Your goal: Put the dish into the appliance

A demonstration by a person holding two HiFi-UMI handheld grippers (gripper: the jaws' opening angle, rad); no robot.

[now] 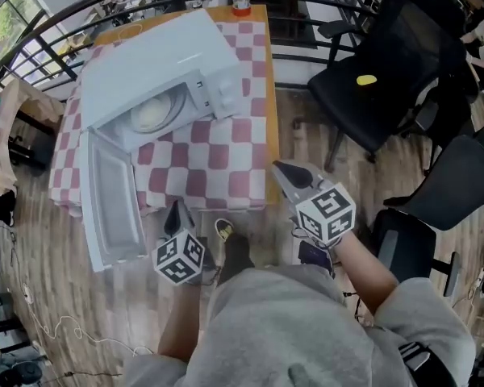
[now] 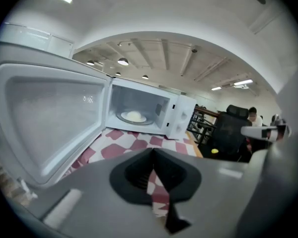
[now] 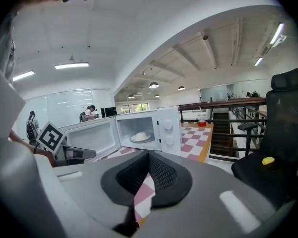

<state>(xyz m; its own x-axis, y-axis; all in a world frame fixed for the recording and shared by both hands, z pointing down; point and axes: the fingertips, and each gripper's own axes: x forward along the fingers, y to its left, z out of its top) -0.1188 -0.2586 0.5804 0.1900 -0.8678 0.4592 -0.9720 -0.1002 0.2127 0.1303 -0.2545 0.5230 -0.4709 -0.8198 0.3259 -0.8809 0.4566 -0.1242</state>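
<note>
A white microwave (image 1: 157,71) stands on the red-and-white checked table (image 1: 226,156), its door (image 1: 109,196) swung wide open toward me. A pale dish (image 1: 152,115) rests on the turntable inside; the same dish (image 2: 134,116) shows in the left gripper view, and the dish (image 3: 140,136) shows in the right gripper view. My left gripper (image 1: 176,212) hangs just off the table's near edge beside the open door, jaws shut and empty. My right gripper (image 1: 284,170) is off the near right corner, also shut with nothing in it. Both gripper cameras look toward the open cavity.
A cup with a red band (image 1: 240,2) sits at the table's far edge. Black office chairs (image 1: 387,63) stand to the right, one bearing a small yellow object (image 1: 366,80). A dark railing (image 1: 81,14) curves behind the table. The floor is wood.
</note>
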